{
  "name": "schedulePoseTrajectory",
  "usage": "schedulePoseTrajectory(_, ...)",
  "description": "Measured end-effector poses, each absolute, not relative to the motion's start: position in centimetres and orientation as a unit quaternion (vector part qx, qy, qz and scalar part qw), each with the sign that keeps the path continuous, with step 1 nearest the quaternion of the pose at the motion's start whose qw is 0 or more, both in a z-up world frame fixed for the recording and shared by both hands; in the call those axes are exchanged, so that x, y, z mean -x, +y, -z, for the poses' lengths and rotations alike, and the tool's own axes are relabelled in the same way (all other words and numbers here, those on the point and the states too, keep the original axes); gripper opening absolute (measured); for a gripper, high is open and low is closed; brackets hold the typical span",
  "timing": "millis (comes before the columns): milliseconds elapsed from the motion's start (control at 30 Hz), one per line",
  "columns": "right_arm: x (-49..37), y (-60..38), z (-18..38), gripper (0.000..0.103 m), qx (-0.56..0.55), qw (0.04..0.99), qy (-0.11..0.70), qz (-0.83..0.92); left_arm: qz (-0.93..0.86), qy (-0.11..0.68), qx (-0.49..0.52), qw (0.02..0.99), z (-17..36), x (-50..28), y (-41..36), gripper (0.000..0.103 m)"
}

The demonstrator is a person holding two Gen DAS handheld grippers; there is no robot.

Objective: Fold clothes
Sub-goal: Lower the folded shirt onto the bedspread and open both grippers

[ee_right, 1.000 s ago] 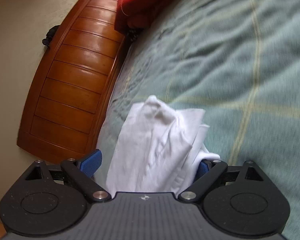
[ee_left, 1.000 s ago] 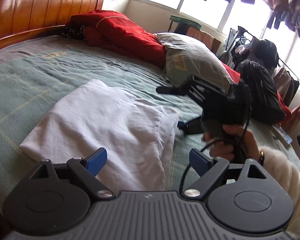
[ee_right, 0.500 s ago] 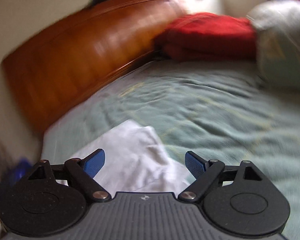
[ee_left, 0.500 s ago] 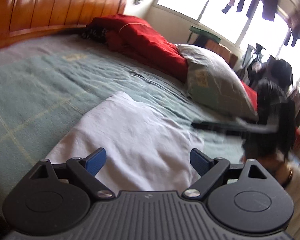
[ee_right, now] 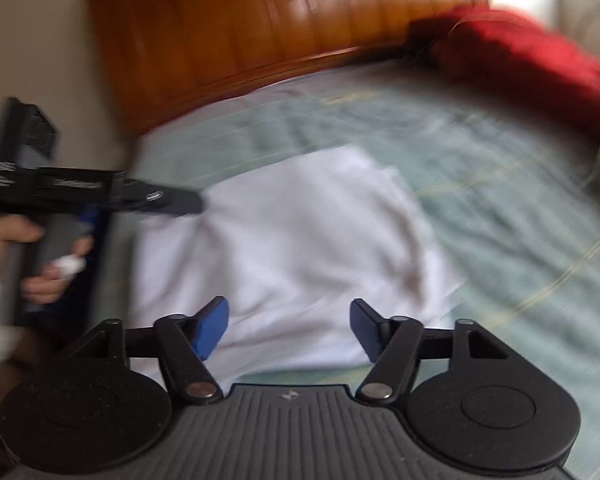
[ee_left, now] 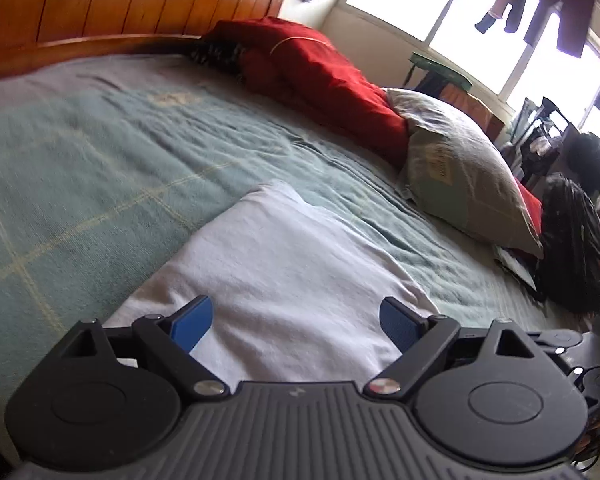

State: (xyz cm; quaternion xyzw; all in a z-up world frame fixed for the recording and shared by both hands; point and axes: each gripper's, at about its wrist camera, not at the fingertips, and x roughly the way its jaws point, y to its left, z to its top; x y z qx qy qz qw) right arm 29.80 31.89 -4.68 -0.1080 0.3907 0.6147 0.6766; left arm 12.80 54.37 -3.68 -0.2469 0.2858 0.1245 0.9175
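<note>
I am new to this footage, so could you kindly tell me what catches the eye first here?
A folded white garment lies flat on the green bedspread, right in front of both cameras. Behind it, a red blanket is heaped against the wooden headboard, with a grey pillow beside it.

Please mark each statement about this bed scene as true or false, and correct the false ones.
1. The white garment lies folded on the green blanket. True.
2. The right gripper is clamped on the garment. False: its jaws have just been closing, but they stand apart with nothing pinched.
3. A red quilt lies near the wooden headboard. True.
4. The left gripper holds a grey pillow. False: it is open and empty; the pillow lies beside the quilt.
</note>
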Motion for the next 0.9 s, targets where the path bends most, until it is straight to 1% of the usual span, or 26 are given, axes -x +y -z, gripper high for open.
schedulePoseTrajectory(67, -28.9, 31.4, 6.1, 0.084, 0.097, 0.641, 0.435, -0.625, -0.118, 0.287, 0.239, 0.92, 3.2, -11.7, 53.5, 0.091)
schedulePoseTrajectory(100, -28.5, 31.4, 7.0, 0.084, 0.1, 0.635, 0.448, -0.622, -0.115, 0.288, 0.237, 0.921, 2.9, -11.2, 53.1, 0.091)
schedulePoseTrajectory(133, -28.1, 31.4, 7.7, 0.084, 0.101, 0.634, 0.45, -0.62, -0.109, 0.287, 0.238, 0.921, 2.9, -10.9, 52.9, 0.091)
schedulePoseTrajectory(200, -27.6, 31.7, 8.7, 0.091, 0.091, 0.639, 0.436, -0.627, -0.099, 0.285, 0.24, 0.923, 2.7, -10.2, 52.3, 0.091)
schedulePoseTrajectory(233, -27.4, 32.0, 8.9, 0.095, 0.077, 0.636, 0.429, -0.637, -0.094, 0.284, 0.241, 0.923, 2.6, -9.9, 52.1, 0.091)
schedulePoseTrajectory(367, -26.8, 34.5, 9.2, 0.098, 0.042, 0.602, 0.432, -0.67, -0.075, 0.279, 0.241, 0.926, 2.3, -9.0, 51.5, 0.091)
schedulePoseTrajectory(433, -26.5, 34.9, 9.3, 0.103, 0.017, 0.584, 0.447, -0.678, -0.076, 0.275, 0.237, 0.929, 2.0, -8.7, 51.5, 0.091)
schedulePoseTrajectory(500, -26.6, 35.1, 9.3, 0.103, -0.015, 0.569, 0.464, -0.679, -0.075, 0.271, 0.234, 0.931, 1.8, -8.4, 51.6, 0.091)
schedulePoseTrajectory(600, -28.1, 34.2, 9.2, 0.103, -0.102, 0.523, 0.505, -0.679, -0.077, 0.264, 0.233, 0.933, 1.6, -8.0, 51.8, 0.091)
schedulePoseTrajectory(700, -29.2, 33.6, 8.6, 0.102, -0.165, 0.484, 0.519, -0.685, -0.075, 0.26, 0.236, 0.933, 1.8, -7.9, 52.0, 0.091)
schedulePoseTrajectory(767, -29.2, 33.6, 8.4, 0.101, -0.155, 0.488, 0.53, -0.676, -0.073, 0.262, 0.237, 0.933, 1.9, -7.8, 52.0, 0.091)
schedulePoseTrajectory(900, -28.1, 33.1, 7.4, 0.097, -0.067, 0.527, 0.543, -0.65, -0.078, 0.262, 0.228, 0.934, 1.9, -7.5, 52.1, 0.091)
